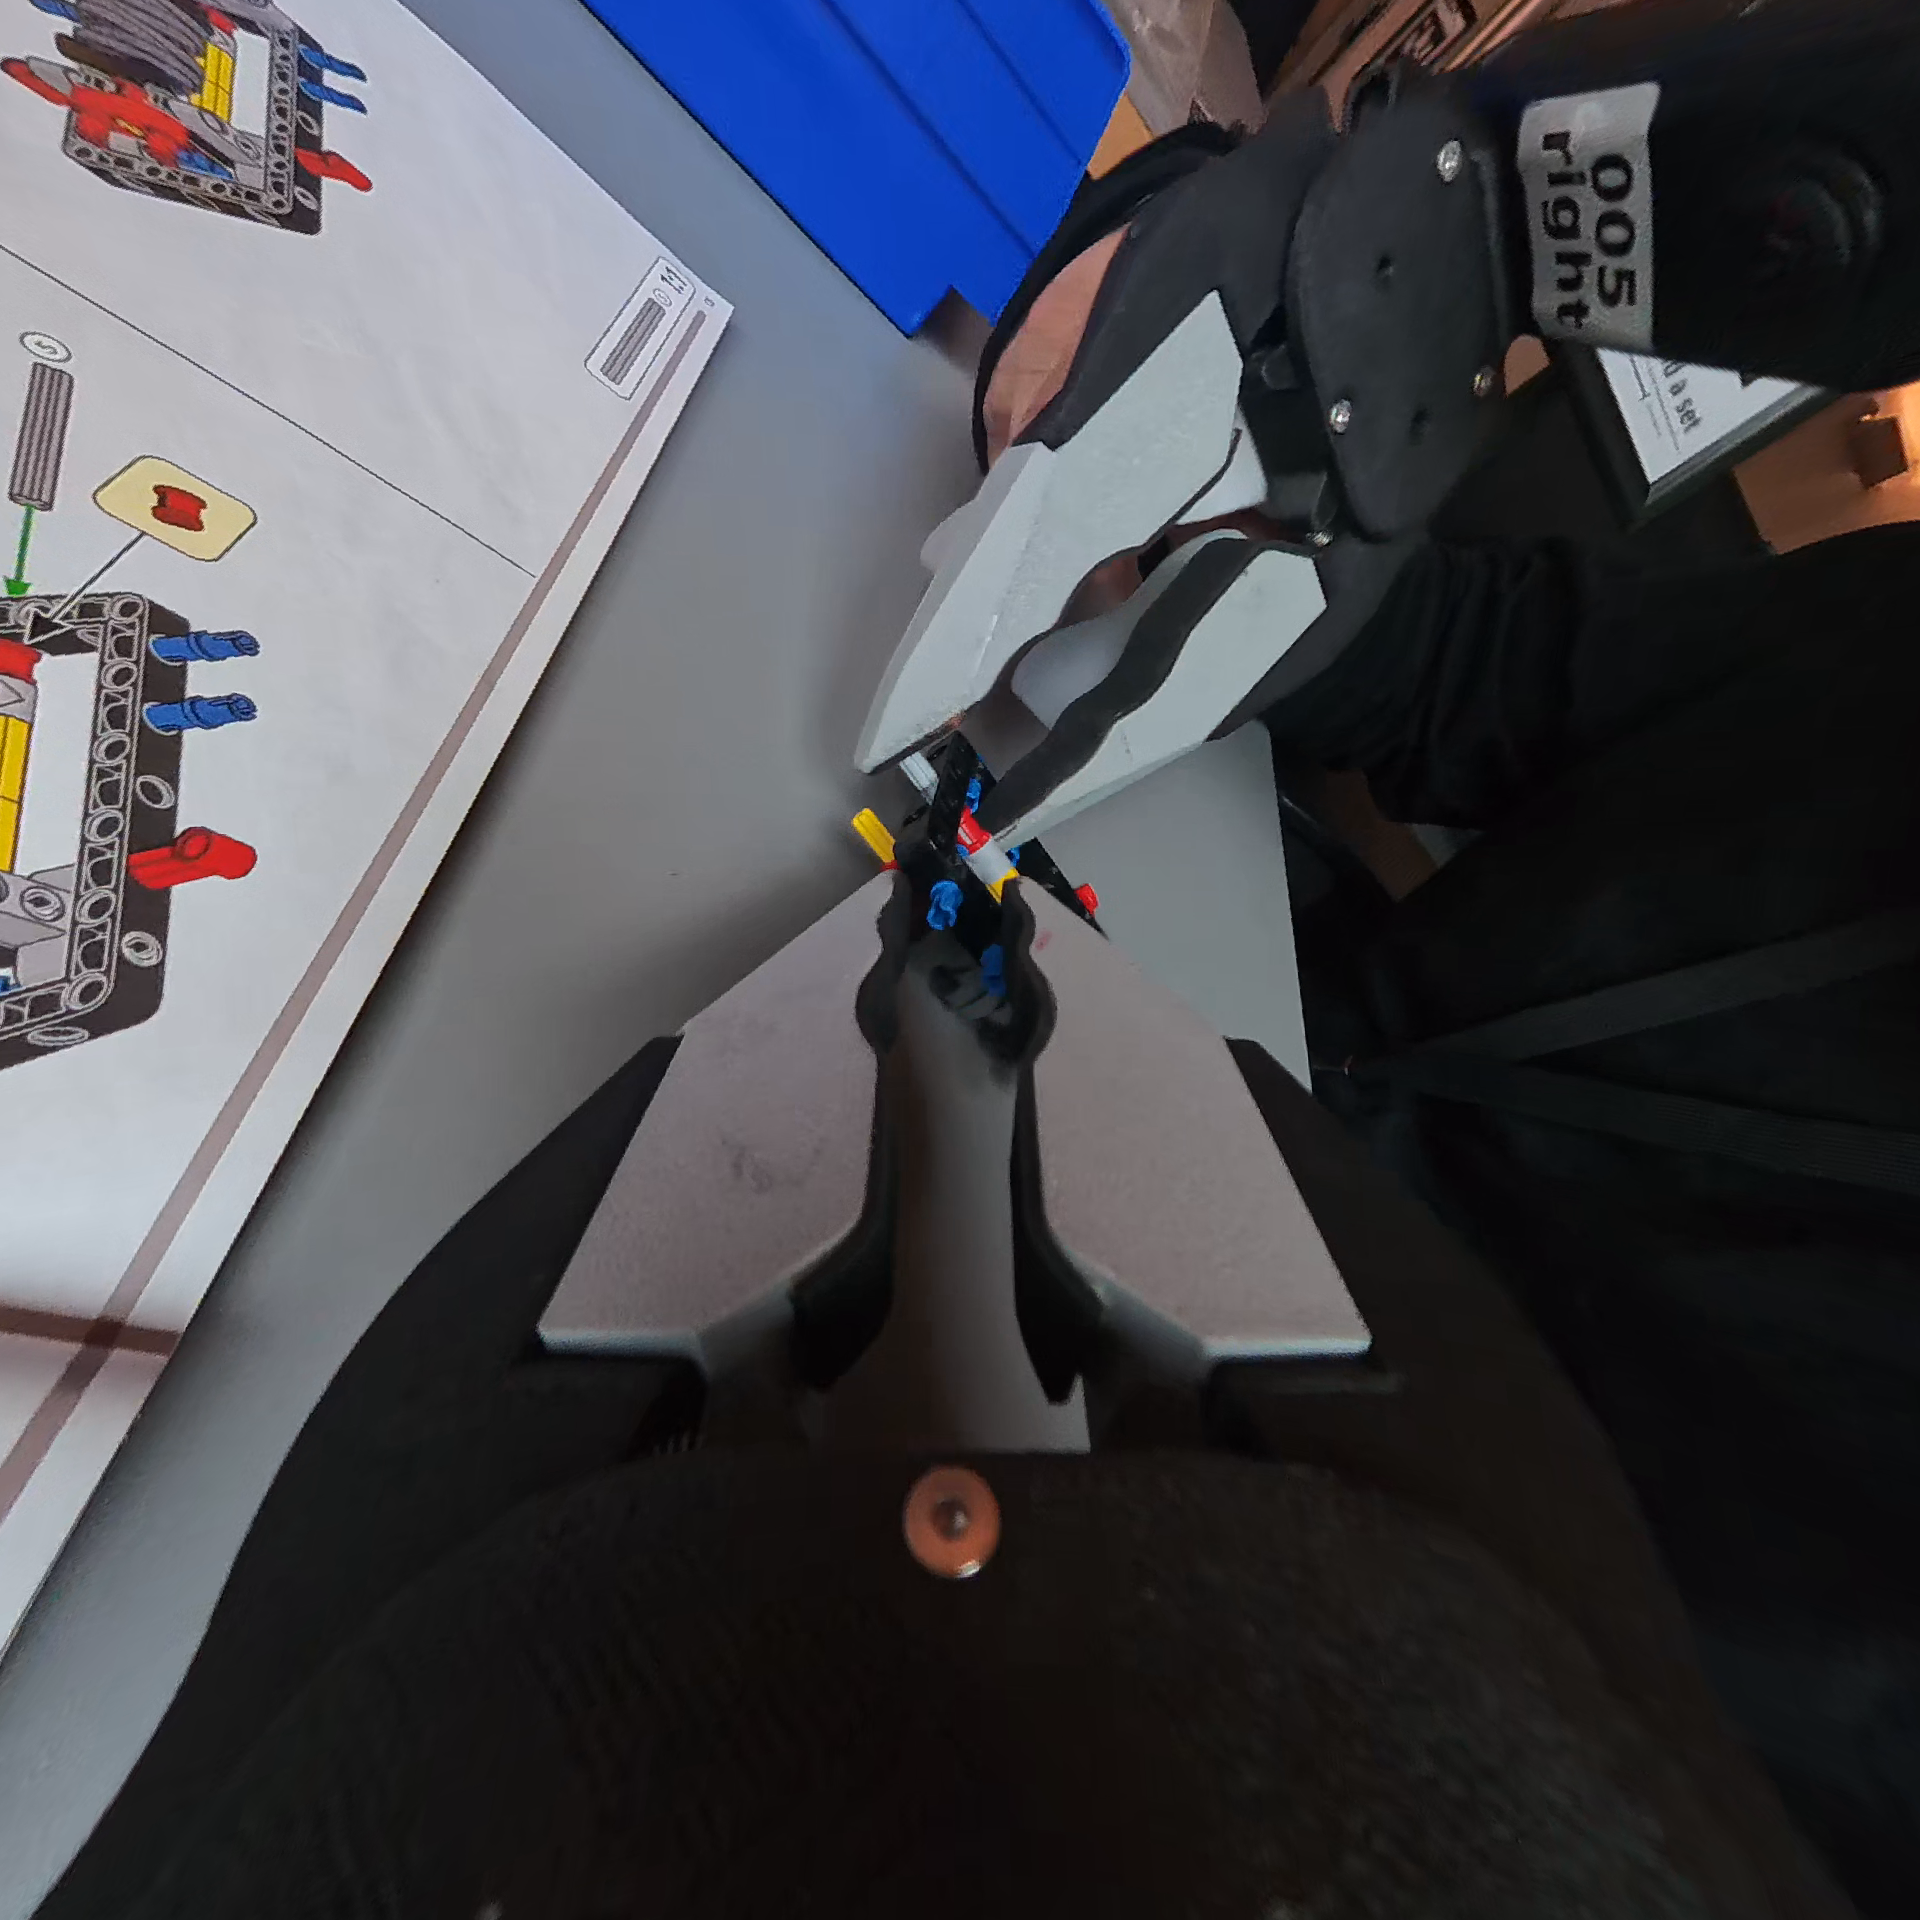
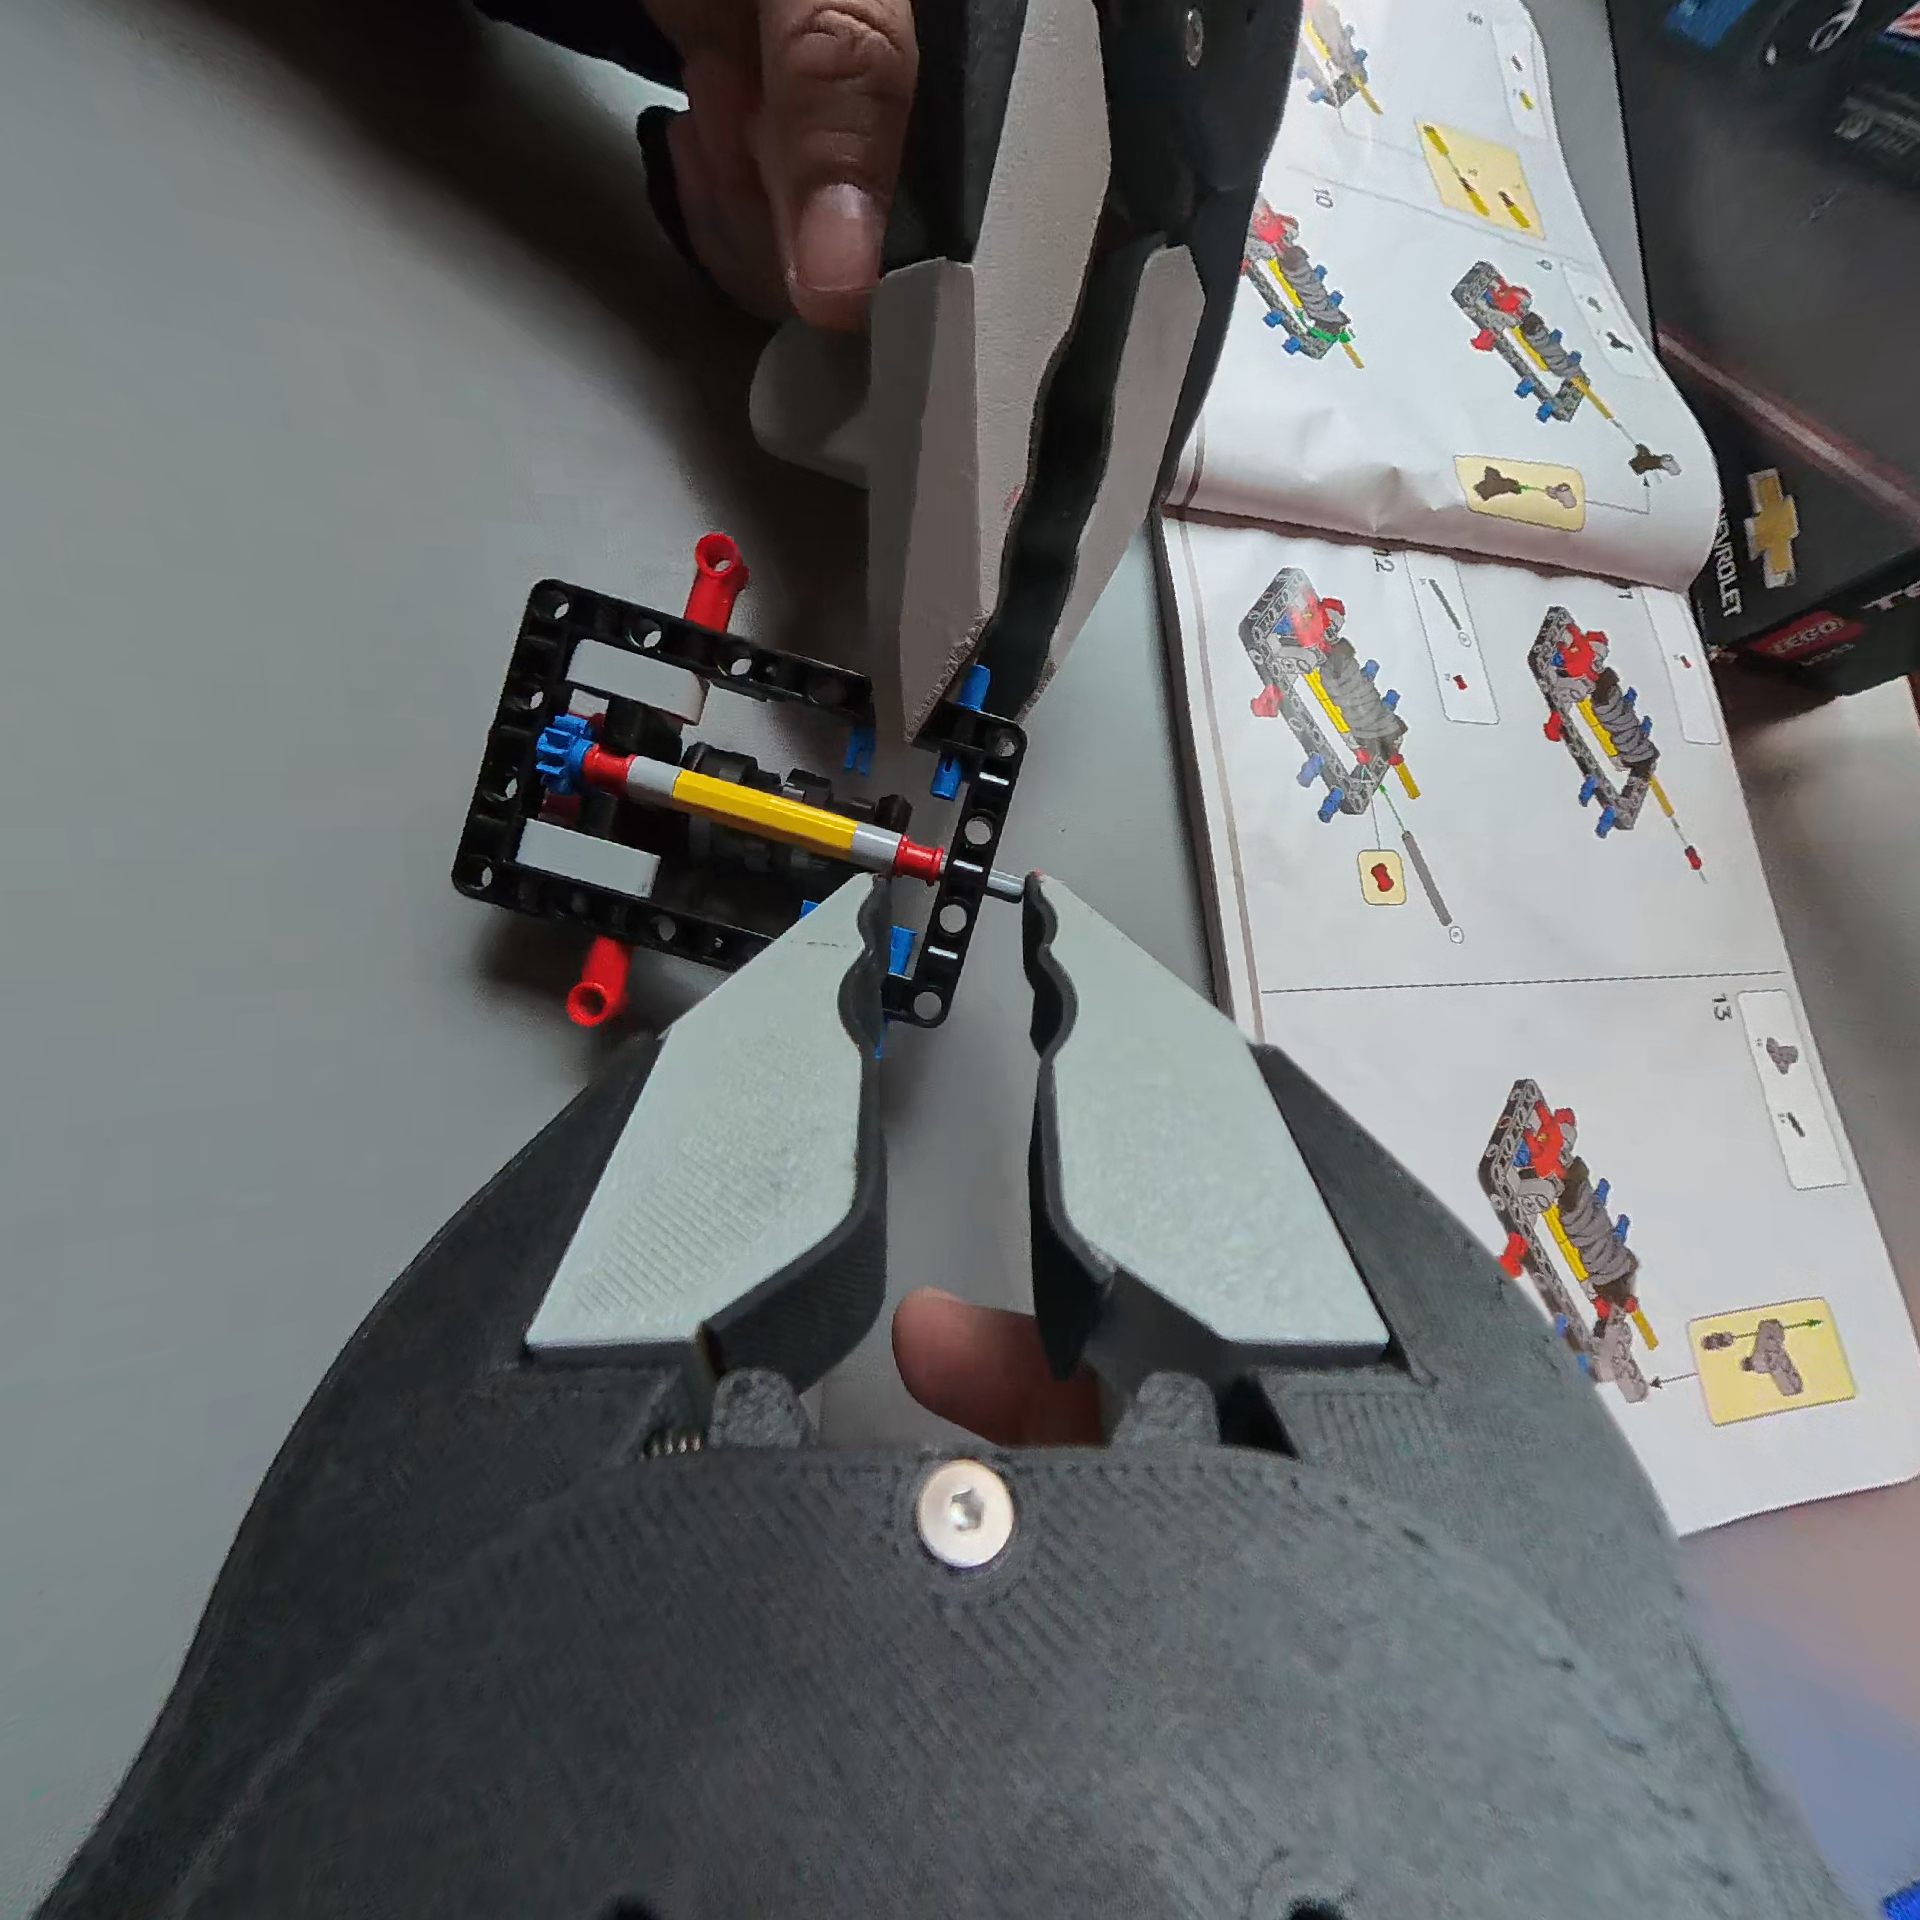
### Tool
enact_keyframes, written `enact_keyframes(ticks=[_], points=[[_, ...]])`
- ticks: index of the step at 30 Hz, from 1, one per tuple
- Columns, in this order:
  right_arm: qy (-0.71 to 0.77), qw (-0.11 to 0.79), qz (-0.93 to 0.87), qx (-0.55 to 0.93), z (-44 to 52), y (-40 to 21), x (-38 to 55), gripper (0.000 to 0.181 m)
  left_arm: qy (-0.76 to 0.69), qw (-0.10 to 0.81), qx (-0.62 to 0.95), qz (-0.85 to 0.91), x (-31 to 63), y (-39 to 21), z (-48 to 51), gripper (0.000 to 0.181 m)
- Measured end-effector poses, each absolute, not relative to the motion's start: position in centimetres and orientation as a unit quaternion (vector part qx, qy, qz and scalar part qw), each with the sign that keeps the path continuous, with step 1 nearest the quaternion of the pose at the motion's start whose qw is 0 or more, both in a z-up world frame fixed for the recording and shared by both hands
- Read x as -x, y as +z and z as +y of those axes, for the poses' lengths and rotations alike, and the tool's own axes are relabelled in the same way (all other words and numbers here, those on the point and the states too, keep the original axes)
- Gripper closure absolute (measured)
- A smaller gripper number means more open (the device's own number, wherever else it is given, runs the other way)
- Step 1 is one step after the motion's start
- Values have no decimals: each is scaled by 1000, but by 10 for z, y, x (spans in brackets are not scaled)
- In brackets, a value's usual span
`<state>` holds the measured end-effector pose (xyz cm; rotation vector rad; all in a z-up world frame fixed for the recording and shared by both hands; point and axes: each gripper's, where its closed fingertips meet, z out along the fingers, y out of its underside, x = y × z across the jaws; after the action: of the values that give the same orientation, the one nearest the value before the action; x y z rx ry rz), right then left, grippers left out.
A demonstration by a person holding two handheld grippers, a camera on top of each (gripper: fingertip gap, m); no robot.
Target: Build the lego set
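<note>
Steadying the frame (image 2: pixel 727 790) is done by the pinching left claw (image 2: pixel 961 707); the spread right claw (image 2: pixel 951 883) must be pressed onto the grey rod (image 2: pixel 1006 885).

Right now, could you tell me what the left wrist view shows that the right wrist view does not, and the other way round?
Only the left wrist view shows the blue bin at the table's far edge and the right gripper's labelled body. Only the right wrist view shows the black frame assembly laid out flat, with its yellow axle, blue gear and red pins, plus the set's dark box. Both show the instruction booklet, the grey table, the left gripper shut on the frame, and the right gripper open around its edge.
</note>
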<state>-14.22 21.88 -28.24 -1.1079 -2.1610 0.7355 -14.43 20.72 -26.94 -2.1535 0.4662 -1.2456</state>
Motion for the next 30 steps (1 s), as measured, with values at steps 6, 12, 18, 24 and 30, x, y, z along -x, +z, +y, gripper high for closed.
enact_keyframes(ticks=[6,12,18,24,30], points=[[258,323,-815,406,219,-281,142,159,-470,307,810,168,144,-268,208,168],[259,334,-816,395,218,-279,141,160,-473,311,807,167,143,-267,208,170],[265,330,-817,392,216,-281,140,167,-477,314,804,167,141,-265,207,171],[260,336,-816,393,217,-281,142,168,-477,317,803,163,142,-265,207,171],[265,331,-815,395,215,-284,142,168,-475,316,805,163,142,-266,207,171]])
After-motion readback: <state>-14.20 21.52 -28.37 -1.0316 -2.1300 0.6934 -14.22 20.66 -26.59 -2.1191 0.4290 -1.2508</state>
